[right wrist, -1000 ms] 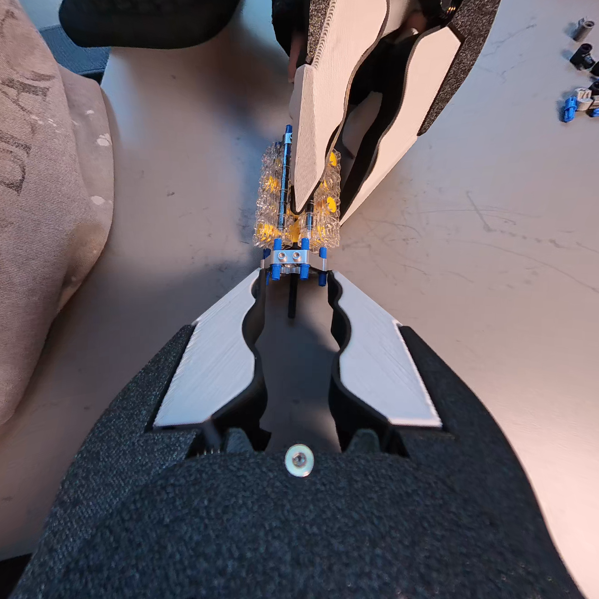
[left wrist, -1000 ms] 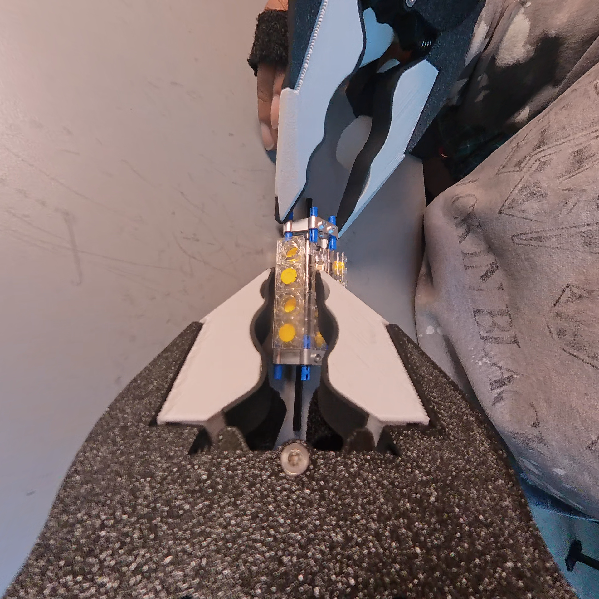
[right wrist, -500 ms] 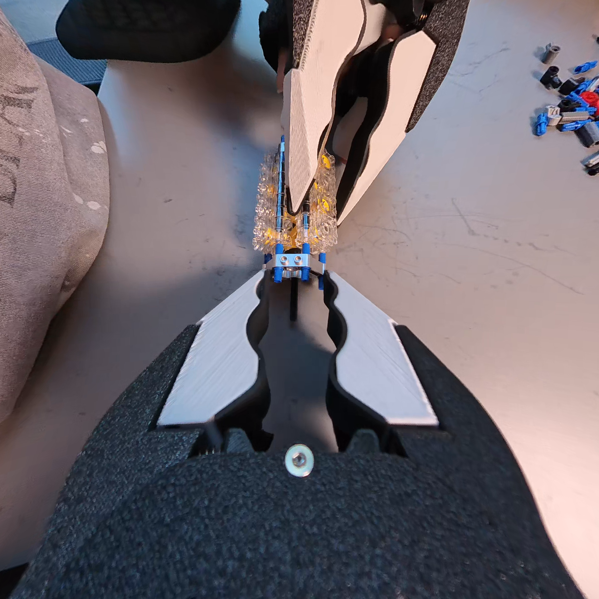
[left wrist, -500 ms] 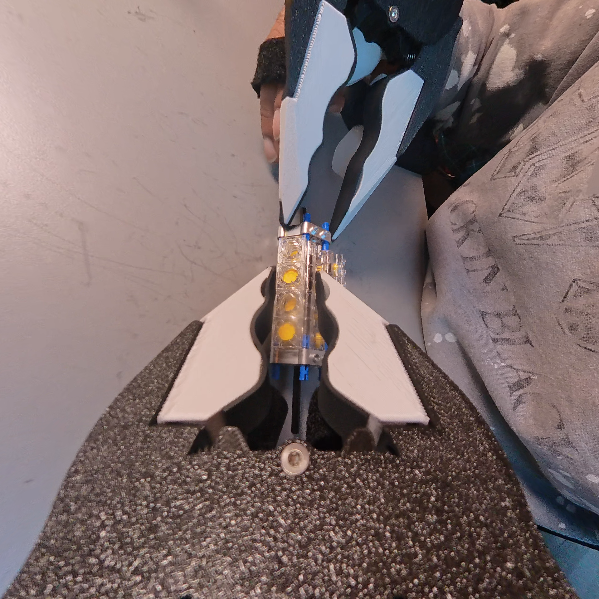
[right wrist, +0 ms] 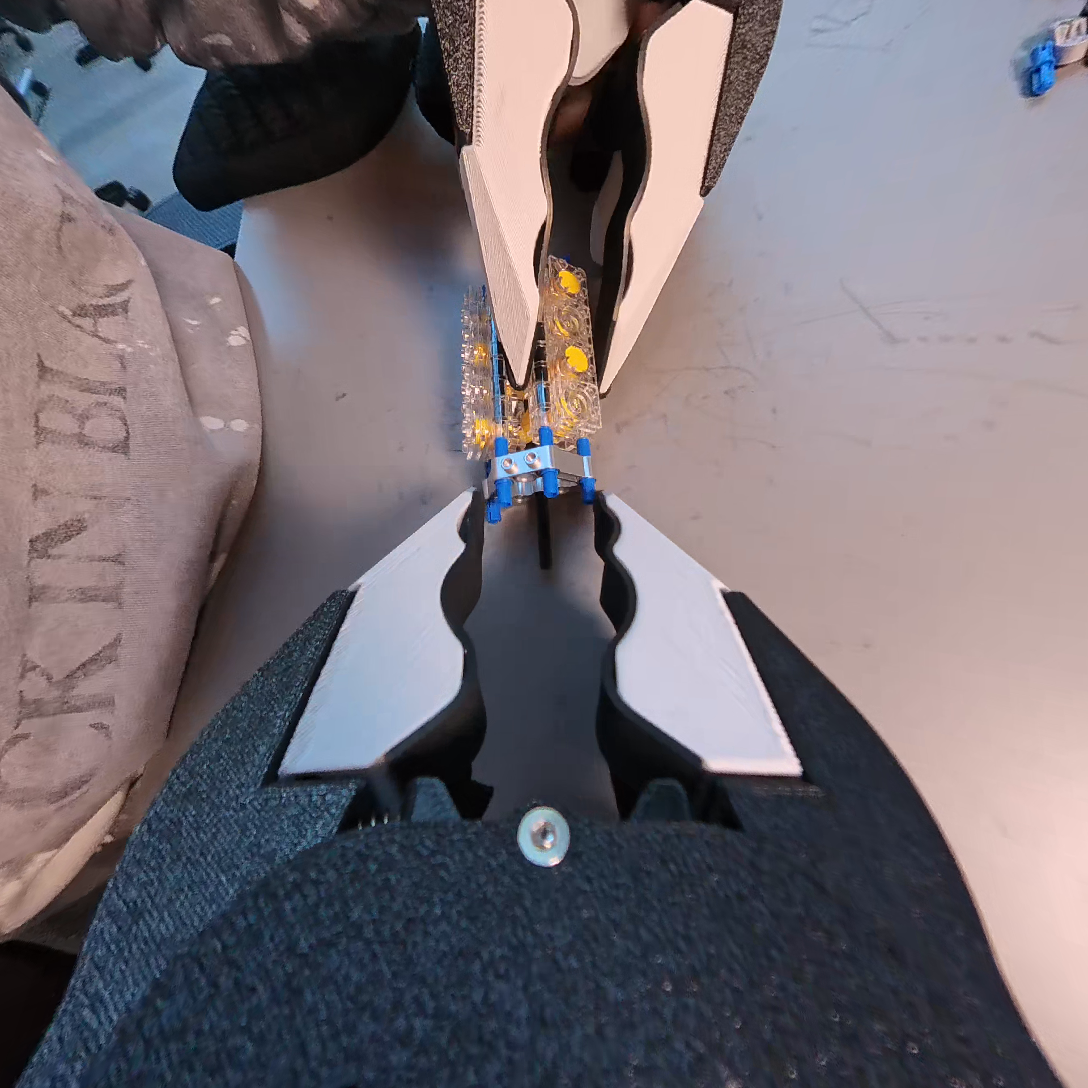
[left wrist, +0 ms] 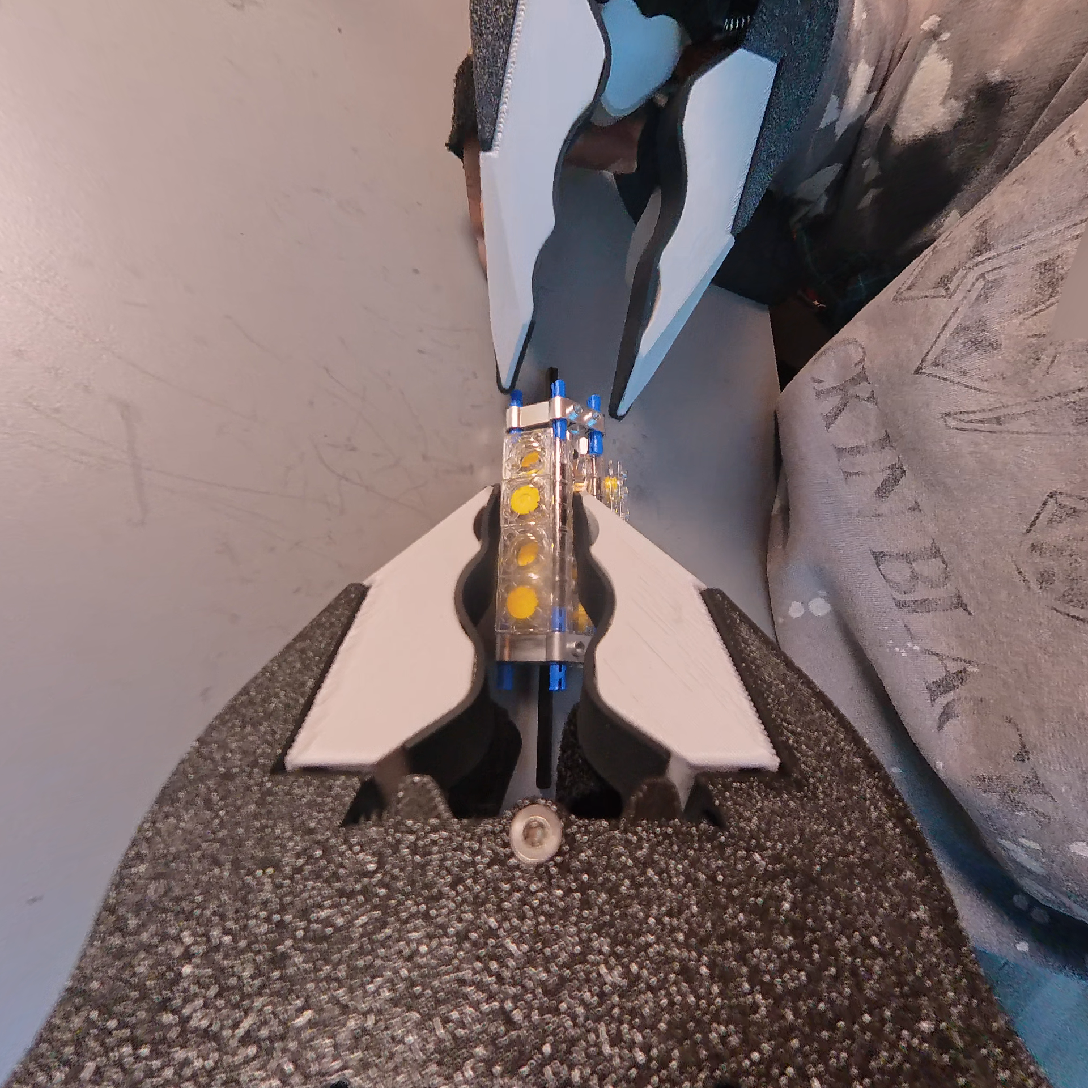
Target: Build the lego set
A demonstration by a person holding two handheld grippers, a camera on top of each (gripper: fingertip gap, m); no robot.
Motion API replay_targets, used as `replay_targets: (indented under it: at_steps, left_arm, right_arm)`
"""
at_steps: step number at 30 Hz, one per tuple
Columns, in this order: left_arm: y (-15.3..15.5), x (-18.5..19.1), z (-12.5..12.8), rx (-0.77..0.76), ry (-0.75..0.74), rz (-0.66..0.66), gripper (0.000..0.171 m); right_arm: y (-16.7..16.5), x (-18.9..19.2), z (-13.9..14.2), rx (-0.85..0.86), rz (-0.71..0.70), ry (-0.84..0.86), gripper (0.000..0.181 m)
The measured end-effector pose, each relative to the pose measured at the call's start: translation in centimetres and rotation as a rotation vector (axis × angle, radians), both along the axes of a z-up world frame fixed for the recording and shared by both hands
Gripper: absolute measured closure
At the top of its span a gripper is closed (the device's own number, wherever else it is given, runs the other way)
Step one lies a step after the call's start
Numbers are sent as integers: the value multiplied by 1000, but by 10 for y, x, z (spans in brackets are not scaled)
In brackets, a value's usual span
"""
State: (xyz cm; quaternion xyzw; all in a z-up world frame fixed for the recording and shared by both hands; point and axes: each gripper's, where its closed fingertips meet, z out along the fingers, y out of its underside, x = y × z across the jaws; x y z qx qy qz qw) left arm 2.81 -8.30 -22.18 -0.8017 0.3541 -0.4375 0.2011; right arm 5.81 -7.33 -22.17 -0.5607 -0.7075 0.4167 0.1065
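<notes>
Two grippers meet nose to nose over one small brick assembly above a grey table [left wrist: 235, 294].

The left gripper [left wrist: 538, 506] is clamped on the clear block assembly [left wrist: 527, 547] with yellow discs, blue pins and silver end caps, held lengthwise between its fingers. At 12 o'clock in the left wrist view, the right gripper [left wrist: 559, 400] stands parted, tips either side of the silver cap [right wrist: 524, 465], gripping nothing. A printed grey garment [left wrist: 942, 530] lies at 3 o'clock; loose blue parts [right wrist: 1042, 59] lie at 1 o'clock in the right wrist view.
</notes>
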Motion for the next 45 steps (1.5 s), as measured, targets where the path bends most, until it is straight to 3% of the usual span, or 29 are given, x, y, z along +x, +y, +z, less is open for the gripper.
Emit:
replay_targets:
  at_steps: [29,35,45]
  left_arm:
    - [-6,7,2,-23,-29,-7,149]
    - [-6,7,2,-30,-27,-7,149]
    - [-6,8,2,-35,-22,-1,149]
  right_arm:
    - [-11,-3,5,-24,26,33,143]
    - [-2,13,4,99,109,52,136]
    - [-9,5,-8,165,119,39,150]
